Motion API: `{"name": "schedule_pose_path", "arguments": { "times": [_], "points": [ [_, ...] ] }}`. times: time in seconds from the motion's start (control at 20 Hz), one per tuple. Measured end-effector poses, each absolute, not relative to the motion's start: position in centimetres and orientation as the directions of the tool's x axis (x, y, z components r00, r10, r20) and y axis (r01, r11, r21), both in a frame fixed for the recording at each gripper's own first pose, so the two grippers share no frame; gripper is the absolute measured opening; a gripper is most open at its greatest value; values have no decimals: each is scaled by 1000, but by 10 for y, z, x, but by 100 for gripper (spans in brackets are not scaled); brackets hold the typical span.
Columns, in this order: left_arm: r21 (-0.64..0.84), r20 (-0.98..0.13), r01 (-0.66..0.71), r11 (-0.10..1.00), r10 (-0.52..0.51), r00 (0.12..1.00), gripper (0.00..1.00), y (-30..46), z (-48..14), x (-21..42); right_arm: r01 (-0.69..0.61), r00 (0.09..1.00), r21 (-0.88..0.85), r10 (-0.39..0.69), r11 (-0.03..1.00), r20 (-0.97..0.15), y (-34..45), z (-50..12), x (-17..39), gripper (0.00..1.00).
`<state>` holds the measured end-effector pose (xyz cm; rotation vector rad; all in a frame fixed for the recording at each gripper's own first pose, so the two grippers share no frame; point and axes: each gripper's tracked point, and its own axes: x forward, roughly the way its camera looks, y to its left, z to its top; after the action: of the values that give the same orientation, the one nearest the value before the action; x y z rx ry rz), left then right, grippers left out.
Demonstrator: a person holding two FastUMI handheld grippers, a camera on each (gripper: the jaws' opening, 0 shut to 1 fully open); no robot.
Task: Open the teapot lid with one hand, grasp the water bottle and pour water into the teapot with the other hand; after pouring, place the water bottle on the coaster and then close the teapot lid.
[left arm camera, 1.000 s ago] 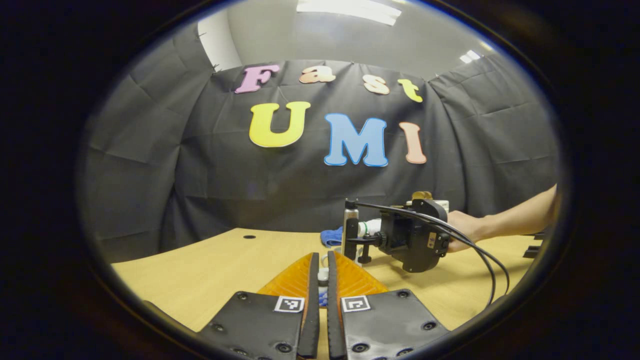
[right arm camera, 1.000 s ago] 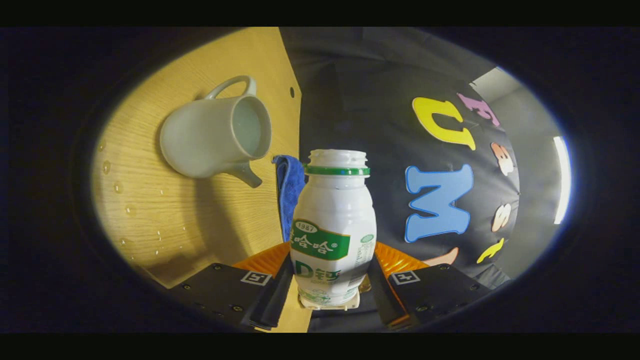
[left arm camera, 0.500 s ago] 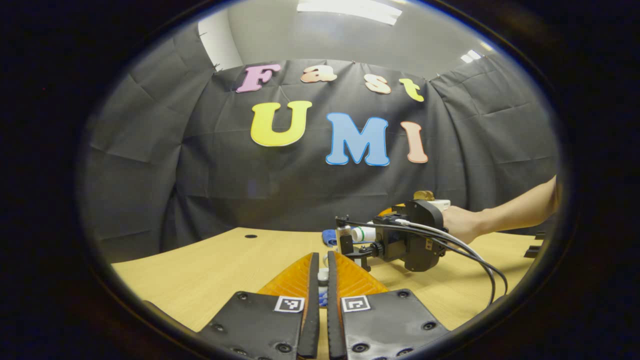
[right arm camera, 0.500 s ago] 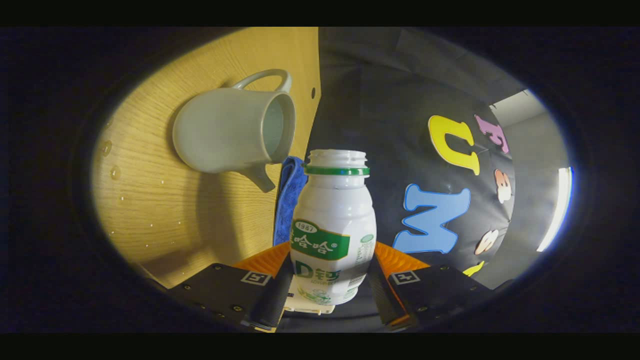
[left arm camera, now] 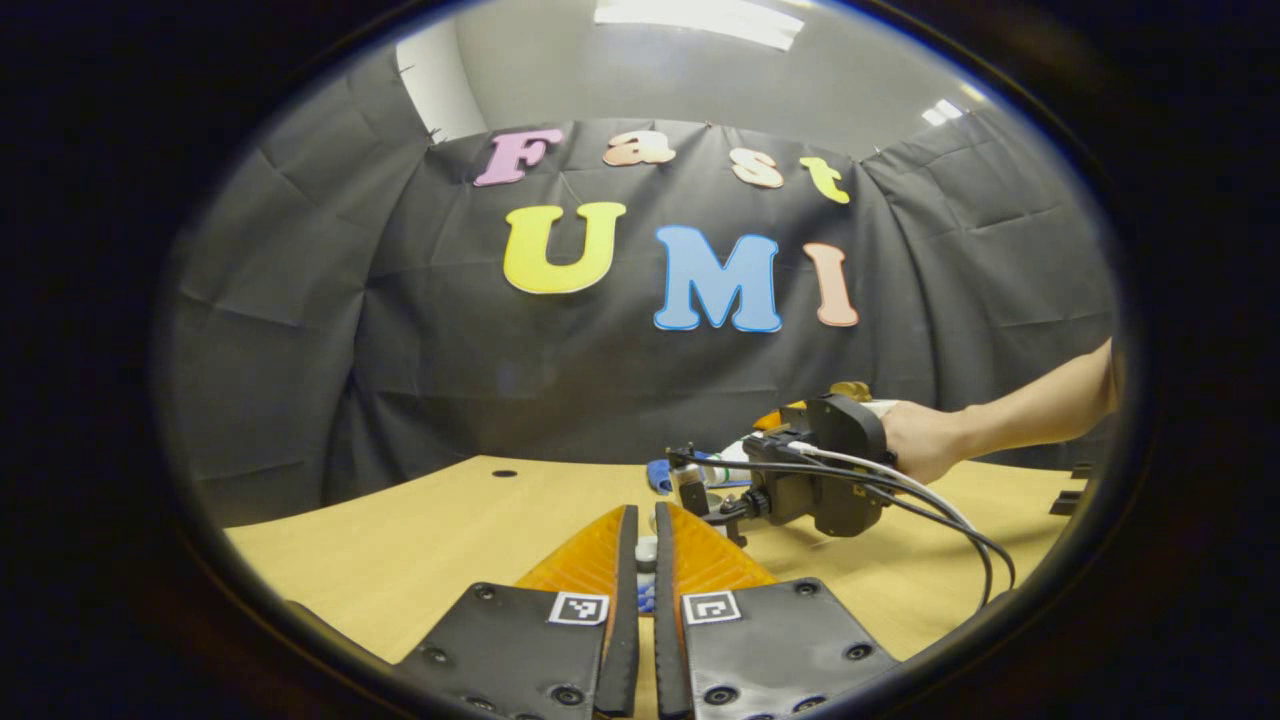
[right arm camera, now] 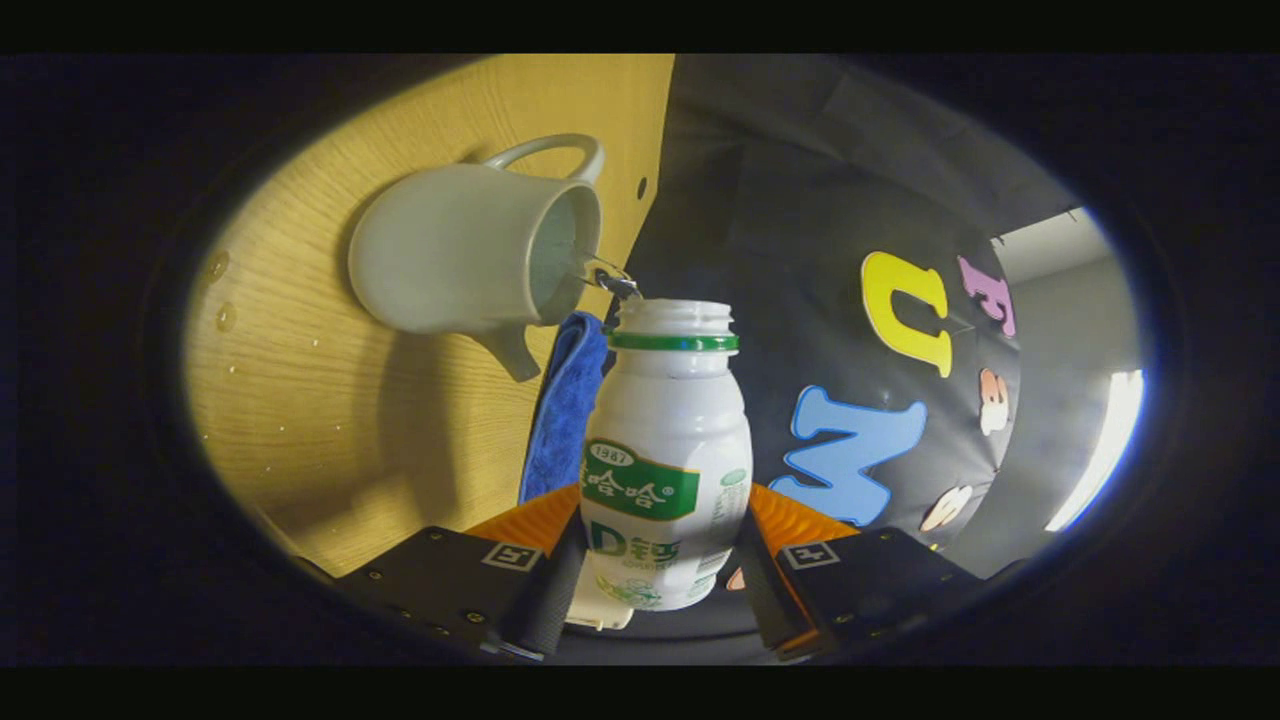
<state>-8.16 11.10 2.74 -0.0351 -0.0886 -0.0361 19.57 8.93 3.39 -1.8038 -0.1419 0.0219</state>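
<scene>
1. The lid was already off the teapot (right arm camera: pixel 470 250), whose mouth stood open on the wooden table (right arm camera: pixel 330 420). Pouring had begun: a thin stream ran from the mouth of the water bottle (right arm camera: pixel 667 440) into the teapot's opening.
2. Setting the bottle on the coaster and closing the lid were, as I judged it, both left to do.
3. The right gripper (right arm camera: pixel 655 590) had its fingers pressed on either side of the bottle's lower body, and was rolled over sideways so the bottle's neck pointed at the teapot, a blue cloth (right arm camera: pixel 560 410) lying just beside.
4. The left gripper (left arm camera: pixel 645 560) sat low over the table, its fingers almost together on a small pale thing, probably the lid's knob, though I couldn't tell for sure.
5. A person's hand (left arm camera: pixel 915 440) held the right gripper, forearm stretched out level.
</scene>
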Motion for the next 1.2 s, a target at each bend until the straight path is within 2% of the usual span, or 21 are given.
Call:
{"name": "schedule_pose_path", "arguments": {
  "times": [0.9, 0.95, 1.2],
  "points": [
    [-30, 85, 34, 999, -32, 996, 13, 112, 28, -82, 161, 982, -928, 146, -335, 118, 95, 61, 194, 72],
    [-29, 85, 34, 999, -31, 996, 10, 112, 27, -82, 167, 981, -925, 151, -342, 122, 95, 62, 194, 72],
    [-36, 97, 26, 999, -22, 995, 13, 116, 31, -84, 196, 976, -902, 170, -386, 139, 98, 66, 194, 72]
  ]
}}
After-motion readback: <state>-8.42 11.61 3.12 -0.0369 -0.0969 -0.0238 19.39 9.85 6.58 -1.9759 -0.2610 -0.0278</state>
